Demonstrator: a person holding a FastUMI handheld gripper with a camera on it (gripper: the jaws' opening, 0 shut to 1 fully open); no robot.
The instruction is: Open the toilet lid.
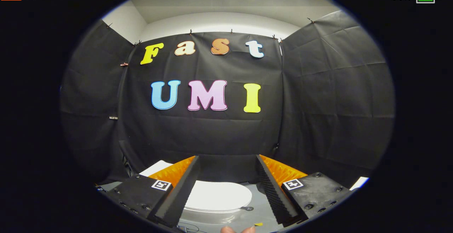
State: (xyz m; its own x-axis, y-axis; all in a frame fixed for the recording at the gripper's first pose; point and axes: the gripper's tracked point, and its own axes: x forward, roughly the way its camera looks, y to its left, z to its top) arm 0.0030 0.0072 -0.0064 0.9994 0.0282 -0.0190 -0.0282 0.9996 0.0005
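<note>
My gripper (226, 187): I am holding my two fingers wide apart, and I am gripping nothing at all.

My fingers (177, 197): They are pointing forward, high up, with empty air in the gap.

Toilet lid (219, 195): It is white and rounded, and it is lying flat and shut. I am seeing it low down in the gap between my two fingers, a bit toward my left one.

Touching: I am not touching the lid. It is sitting below me and well apart from my fingers, as far as I can tell.

Floor (256, 204): It is grey and it is lying around the toilet. A small dark thing (246, 208) is resting on it right by the lid's right edge. I cannot tell what that is.

Hand (238, 229): Two fingertips of a person are peeking in below my fingers, close to me.

Done: Nothing of the job is done yet, I am thinking. The lid is not lifted at all.

Left to do: I am guessing I need to go down to the lid's front edge, get hold of it or get under it, and swing it all the way up.

Watch out: The lid looks smooth, so I am thinking it could slip.
</note>
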